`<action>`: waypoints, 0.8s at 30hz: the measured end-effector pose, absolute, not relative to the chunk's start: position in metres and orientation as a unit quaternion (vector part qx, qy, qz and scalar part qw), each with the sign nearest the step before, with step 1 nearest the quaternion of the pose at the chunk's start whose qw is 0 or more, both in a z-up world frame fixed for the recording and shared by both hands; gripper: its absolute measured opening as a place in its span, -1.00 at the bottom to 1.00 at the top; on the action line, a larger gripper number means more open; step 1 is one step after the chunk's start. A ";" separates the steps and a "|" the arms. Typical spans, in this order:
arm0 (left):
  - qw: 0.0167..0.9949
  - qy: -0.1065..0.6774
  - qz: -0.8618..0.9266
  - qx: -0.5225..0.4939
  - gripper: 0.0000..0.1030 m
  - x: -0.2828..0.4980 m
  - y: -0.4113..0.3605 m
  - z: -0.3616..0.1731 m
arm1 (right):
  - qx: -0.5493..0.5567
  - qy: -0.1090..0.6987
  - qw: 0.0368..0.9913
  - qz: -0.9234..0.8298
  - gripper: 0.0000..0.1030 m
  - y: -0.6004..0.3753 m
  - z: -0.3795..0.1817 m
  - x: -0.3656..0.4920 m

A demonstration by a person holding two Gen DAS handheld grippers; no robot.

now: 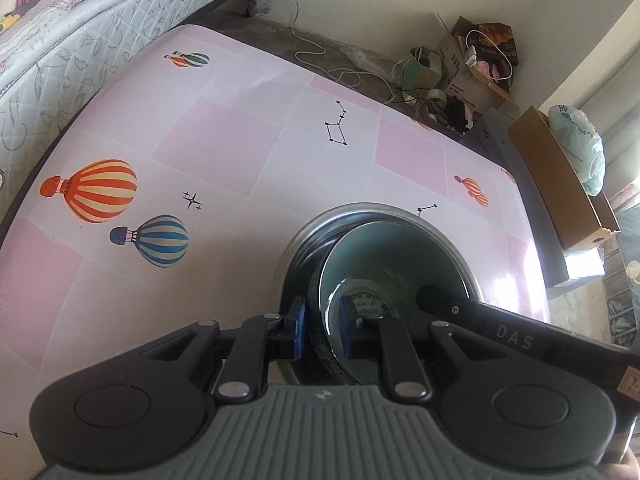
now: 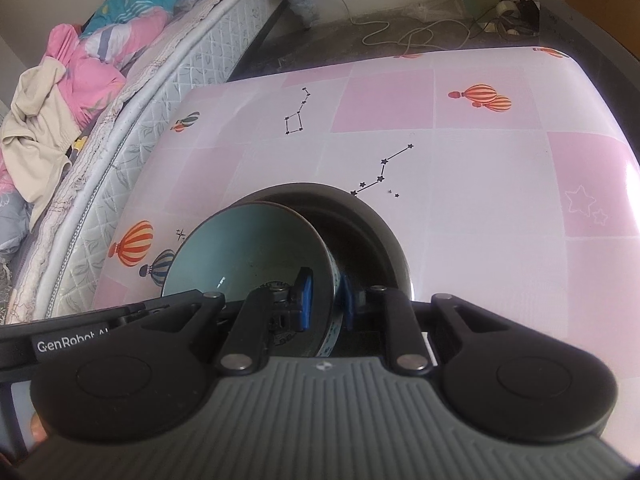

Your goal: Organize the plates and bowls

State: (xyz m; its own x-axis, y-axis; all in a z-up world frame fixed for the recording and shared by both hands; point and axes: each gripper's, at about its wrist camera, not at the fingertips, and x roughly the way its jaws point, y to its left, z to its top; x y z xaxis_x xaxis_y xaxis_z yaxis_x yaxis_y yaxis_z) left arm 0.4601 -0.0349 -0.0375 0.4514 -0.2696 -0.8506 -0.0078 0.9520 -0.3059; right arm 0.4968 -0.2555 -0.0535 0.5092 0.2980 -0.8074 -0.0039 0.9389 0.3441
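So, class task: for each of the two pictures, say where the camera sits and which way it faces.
Left wrist view: sits on the left gripper, facing down and forward over the pink table; its fingers pinch the teal bowl.
Right wrist view: sits on the right gripper, facing likewise; its fingers pinch the opposite rim.
Shared: bowl, metal basin, table, mattress.

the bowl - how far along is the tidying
Done: hard to judge; no other dishes show on the table. In hand: both grippers, left and right, pinch opposite rim walls of one teal bowl, which sits tilted inside a dark larger dish. Left: settling it flat and letting go.
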 end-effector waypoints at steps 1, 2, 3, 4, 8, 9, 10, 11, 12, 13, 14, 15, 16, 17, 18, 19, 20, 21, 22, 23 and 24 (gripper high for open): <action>0.843 0.515 -0.079 -0.135 -0.61 0.461 -0.033 -0.039 | 0.148 0.488 0.856 0.089 -0.68 -0.254 -0.055 0.498; 0.845 0.510 -0.083 -0.138 -0.58 0.461 -0.032 -0.038 | 0.147 0.484 0.858 0.091 -0.67 -0.254 -0.055 0.499; 0.847 0.506 -0.087 -0.140 -0.54 0.460 -0.032 -0.037 | 0.145 0.481 0.859 0.093 -0.67 -0.253 -0.055 0.500; 0.850 0.501 -0.089 -0.138 -0.52 0.459 -0.032 -0.034 | 0.142 0.480 0.861 0.092 -0.67 -0.253 -0.055 0.500; 0.860 0.483 -0.100 -0.130 -0.10 0.451 -0.035 -0.020 | 0.125 0.466 0.872 0.086 -0.44 -0.253 -0.045 0.499; 0.864 0.476 -0.103 -0.130 0.03 0.448 -0.036 -0.015 | 0.125 0.460 0.875 0.085 -0.37 -0.254 -0.041 0.497; 0.867 0.471 -0.105 -0.129 0.15 0.445 -0.036 -0.011 | 0.127 0.455 0.878 0.085 -0.33 -0.256 -0.037 0.495; 0.869 0.467 -0.106 -0.127 0.25 0.441 -0.036 -0.006 | 0.131 0.448 0.880 0.086 -0.23 -0.258 -0.032 0.492; 0.869 0.466 -0.108 -0.125 0.49 0.437 -0.036 -0.003 | 0.136 0.441 0.883 0.089 -0.13 -0.261 -0.027 0.488; 0.871 0.462 -0.112 -0.125 0.66 0.432 -0.035 0.002 | 0.140 0.435 0.885 0.093 -0.11 -0.264 -0.021 0.483; 0.874 0.454 -0.117 -0.126 0.70 0.426 -0.033 0.006 | 0.143 0.428 0.887 0.099 -0.08 -0.267 -0.015 0.477; 0.878 0.446 -0.121 -0.124 0.76 0.419 -0.032 0.010 | 0.143 0.422 0.889 0.104 -0.03 -0.270 -0.009 0.471; 0.881 0.440 -0.124 -0.120 0.80 0.413 -0.030 0.013 | 0.143 0.416 0.892 0.108 0.01 -0.273 -0.002 0.463; 0.884 0.435 -0.127 -0.116 0.81 0.405 -0.027 0.017 | 0.144 0.410 0.894 0.112 0.07 -0.277 0.005 0.454; 0.886 0.431 -0.130 -0.114 0.82 0.399 -0.025 0.020 | 0.145 0.405 0.895 0.117 0.10 -0.281 0.011 0.444; 0.888 0.426 -0.136 -0.112 0.84 0.390 -0.021 0.024 | 0.145 0.400 0.897 0.121 0.13 -0.285 0.018 0.434; 0.889 0.423 -0.140 -0.111 0.86 0.382 -0.017 0.026 | 0.145 0.394 0.899 0.125 0.22 -0.289 0.026 0.421; 0.889 0.420 -0.143 -0.109 0.88 0.374 -0.013 0.029 | 0.144 0.388 0.901 0.129 0.36 -0.292 0.034 0.409; 0.890 0.418 -0.146 -0.109 0.89 0.364 -0.008 0.032 | 0.144 0.382 0.903 0.133 0.43 -0.295 0.042 0.393; 0.891 0.416 -0.148 -0.109 0.89 0.355 -0.003 0.033 | 0.144 0.374 0.906 0.137 0.54 -0.298 0.049 0.378; 0.891 0.415 -0.149 -0.110 0.89 0.346 0.002 0.035 | 0.143 0.366 0.909 0.140 0.59 -0.299 0.056 0.362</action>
